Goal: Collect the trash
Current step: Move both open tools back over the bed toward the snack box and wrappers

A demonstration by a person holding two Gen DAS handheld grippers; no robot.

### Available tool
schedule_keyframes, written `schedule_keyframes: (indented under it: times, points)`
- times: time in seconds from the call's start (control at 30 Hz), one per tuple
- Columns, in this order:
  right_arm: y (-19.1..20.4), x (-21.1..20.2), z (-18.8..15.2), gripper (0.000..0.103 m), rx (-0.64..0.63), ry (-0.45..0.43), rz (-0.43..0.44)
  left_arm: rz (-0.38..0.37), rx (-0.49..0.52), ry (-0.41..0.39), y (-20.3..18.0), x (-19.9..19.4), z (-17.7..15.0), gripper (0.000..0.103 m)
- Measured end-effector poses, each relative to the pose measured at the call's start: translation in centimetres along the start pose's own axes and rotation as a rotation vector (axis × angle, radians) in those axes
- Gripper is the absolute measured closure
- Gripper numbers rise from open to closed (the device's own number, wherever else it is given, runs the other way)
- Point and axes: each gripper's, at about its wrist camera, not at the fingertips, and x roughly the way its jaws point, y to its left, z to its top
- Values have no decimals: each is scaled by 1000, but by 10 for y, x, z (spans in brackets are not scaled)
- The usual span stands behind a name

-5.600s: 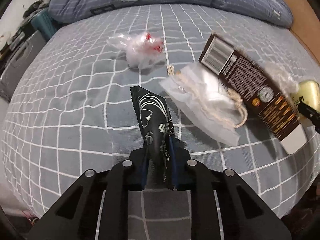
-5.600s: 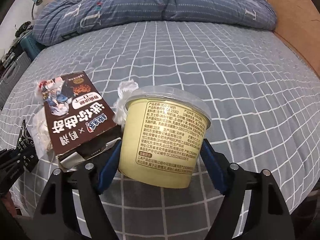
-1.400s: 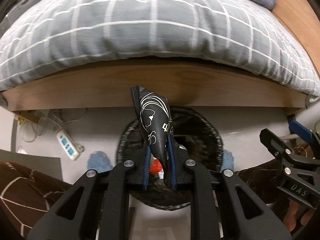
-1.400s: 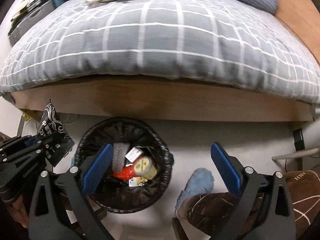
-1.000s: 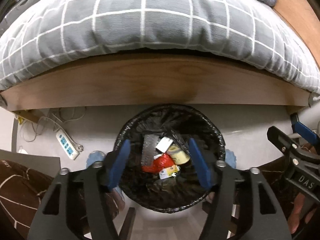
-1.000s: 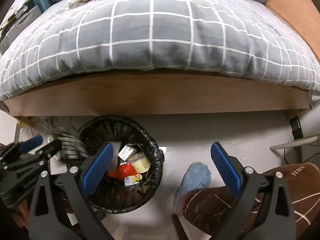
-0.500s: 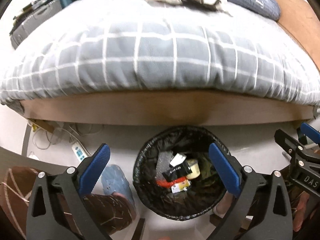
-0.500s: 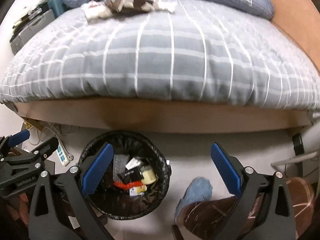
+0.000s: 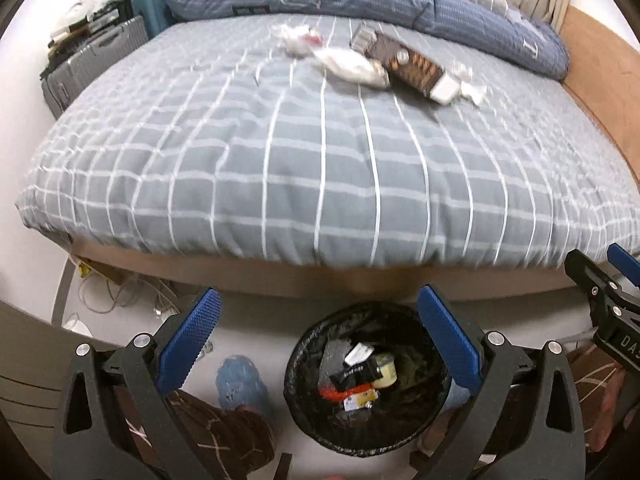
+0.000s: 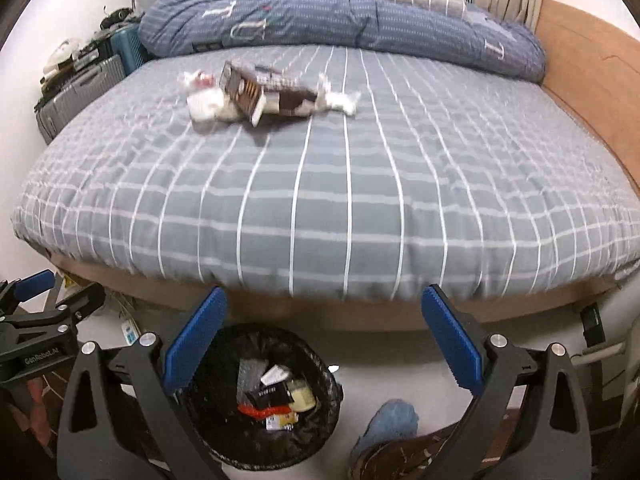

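My left gripper is open and empty above the black-lined trash bin on the floor. The bin holds a black wrapper, a yellow cup and other scraps. My right gripper is open and empty, to the right of the bin. On the grey checked bed lie a brown carton, a white plastic bag, a crumpled clear bag with red print and a small white scrap. The carton also shows in the right wrist view.
A blue duvet is bunched at the head of the bed. Suitcases stand at the bed's left. A wooden headboard runs along the right. Cables and a power strip lie on the floor; my slippered feet flank the bin.
My left gripper opened and dropped the black wrapper into the bin. The yellow cup also left my right gripper for the bin. Both grippers have since risen and tilted up toward the bed.
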Motion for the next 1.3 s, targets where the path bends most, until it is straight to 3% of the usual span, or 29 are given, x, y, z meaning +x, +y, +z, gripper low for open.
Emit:
schedule_keyframes:
  times: [0.3, 0.6, 1.03, 1.3]
  points:
    - [1, -8, 52, 9, -19, -59, 21, 10, -20, -46, 7, -11, 49, 6]
    - [11, 10, 100, 9, -60, -77, 42, 20, -37, -80, 19, 1, 109, 6]
    - [33, 66, 171, 9, -138, -84, 73, 48, -67, -85, 40, 53, 180, 6]
    - [44, 106, 207, 9, -179, -67, 136, 43, -69, -77, 45, 99, 222, 6]
